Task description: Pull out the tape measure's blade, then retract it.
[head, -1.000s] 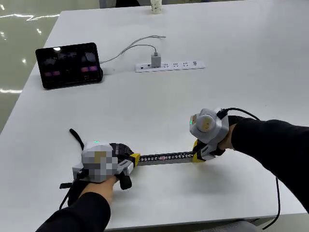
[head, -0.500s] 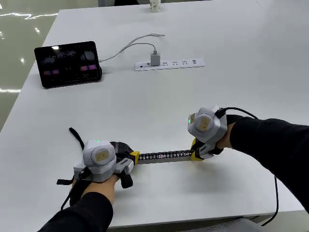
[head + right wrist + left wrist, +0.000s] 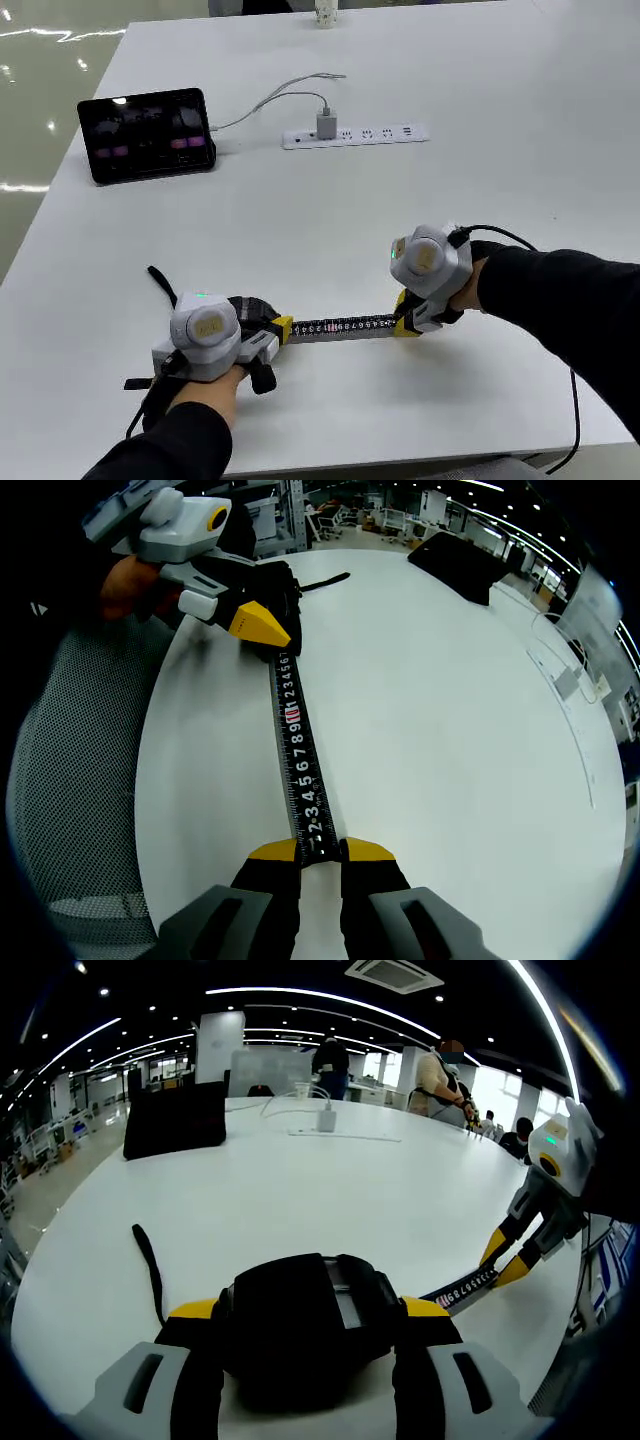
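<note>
Two grippers share the work: the left gripper (image 3: 310,1310) has its yellow-tipped jaws clamped on either side of the black rounded tape measure case (image 3: 300,1345), pinning it to the white tabletop (image 3: 330,230); the right gripper (image 3: 320,852), well off to its right, has its jaws pinched together on the tip of the dark numbered metal blade (image 3: 296,740), which runs straight and flat between the two, with only a short length drawn out; judged from that, the pulling-out is the step in hand, and it should go best with the right gripper drawn straight along the blade's own line, low over the surface, while the left keeps the case motionless, so the blade neither twists nor kinks; on the return the tip wants easing back rather than letting fly; the tabletop's near edge runs just behind both grippers, whereas open surface stretches rightward; the black tablet (image 3: 145,135) and white power strip (image 3: 355,134) sit far ahead, clear of the stroke.
</note>
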The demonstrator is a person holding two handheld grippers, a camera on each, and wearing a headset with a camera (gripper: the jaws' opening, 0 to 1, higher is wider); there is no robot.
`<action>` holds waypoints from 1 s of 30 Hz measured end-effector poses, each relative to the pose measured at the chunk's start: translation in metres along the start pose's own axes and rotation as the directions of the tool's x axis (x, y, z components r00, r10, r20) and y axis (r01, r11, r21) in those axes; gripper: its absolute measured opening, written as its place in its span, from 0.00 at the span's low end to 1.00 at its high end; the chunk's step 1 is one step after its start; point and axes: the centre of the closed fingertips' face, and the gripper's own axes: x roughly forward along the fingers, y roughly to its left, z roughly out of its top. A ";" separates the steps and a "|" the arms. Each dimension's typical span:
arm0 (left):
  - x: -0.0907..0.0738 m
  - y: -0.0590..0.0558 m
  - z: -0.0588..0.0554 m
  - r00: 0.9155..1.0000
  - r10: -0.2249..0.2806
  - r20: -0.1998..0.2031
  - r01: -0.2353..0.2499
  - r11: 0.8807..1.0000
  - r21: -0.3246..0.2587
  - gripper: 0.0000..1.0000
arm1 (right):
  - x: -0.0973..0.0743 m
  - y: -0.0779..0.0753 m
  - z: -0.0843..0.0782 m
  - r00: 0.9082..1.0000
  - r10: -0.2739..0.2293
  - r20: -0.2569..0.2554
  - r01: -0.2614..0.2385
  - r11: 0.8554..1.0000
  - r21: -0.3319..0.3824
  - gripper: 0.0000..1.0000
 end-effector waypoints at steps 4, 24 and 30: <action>0.000 0.000 0.000 1.000 -0.004 -0.003 0.004 1.000 -0.007 0.64 | 0.001 0.001 0.002 1.000 0.000 0.003 0.000 1.000 -0.001 0.11; -0.001 0.000 0.000 1.000 -0.010 -0.009 0.009 1.000 -0.013 0.64 | 0.005 0.002 0.014 1.000 0.009 0.029 -0.009 1.000 -0.005 0.11; -0.001 0.000 0.000 1.000 -0.011 -0.011 0.011 1.000 -0.013 0.64 | 0.007 0.003 0.017 0.999 0.010 0.035 -0.010 1.000 -0.003 0.11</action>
